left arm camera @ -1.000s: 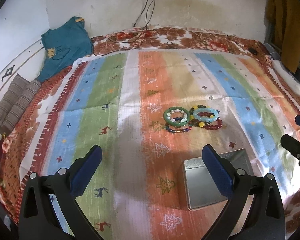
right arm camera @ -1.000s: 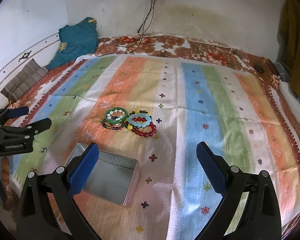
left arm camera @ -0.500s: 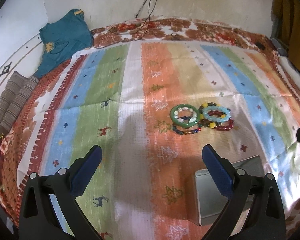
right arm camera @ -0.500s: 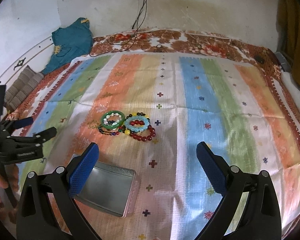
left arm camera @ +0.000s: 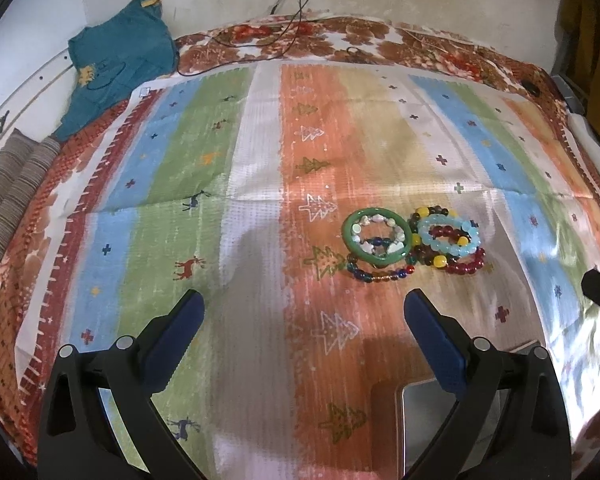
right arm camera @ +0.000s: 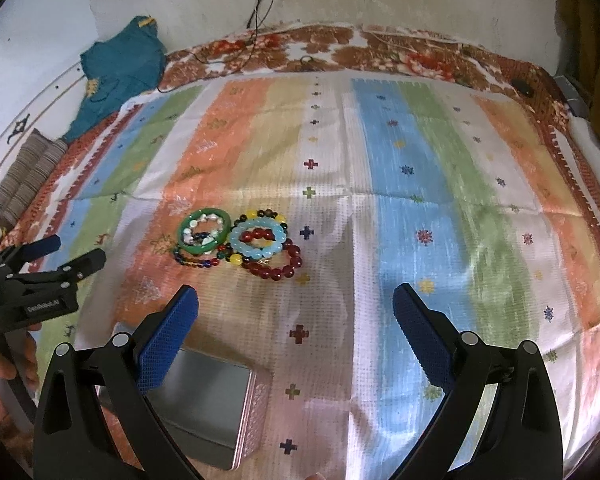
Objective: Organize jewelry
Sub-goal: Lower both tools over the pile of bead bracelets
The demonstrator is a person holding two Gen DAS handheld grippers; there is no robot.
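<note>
A heap of bracelets lies on the striped cloth: a green bangle point(left arm camera: 376, 236) point(right arm camera: 205, 231), a light blue bead bracelet point(left arm camera: 448, 236) point(right arm camera: 257, 237), a dark red bead bracelet point(left arm camera: 468, 266) point(right arm camera: 276, 266) and a dark multicolour bead strand point(left arm camera: 380, 274) point(right arm camera: 198, 262). An open metal tin point(right arm camera: 208, 408) point(left arm camera: 424, 424) sits in front of them. My left gripper point(left arm camera: 304, 320) is open and empty, short of the bracelets. My right gripper point(right arm camera: 296, 312) is open and empty, right of the tin. The left gripper point(right arm camera: 60, 256) also shows at the left of the right wrist view.
The striped cloth point(left arm camera: 260, 184) covers a bed with a floral blanket point(left arm camera: 340, 40). A teal garment point(left arm camera: 116, 64) and a striped pillow point(left arm camera: 8, 188) lie at the far left by the wall. Cables point(left arm camera: 292, 8) hang down the back wall.
Both grippers have moved forward and lower toward the bracelets, which now look larger. The tin has slid toward the bottom of both views. Both stay open.
</note>
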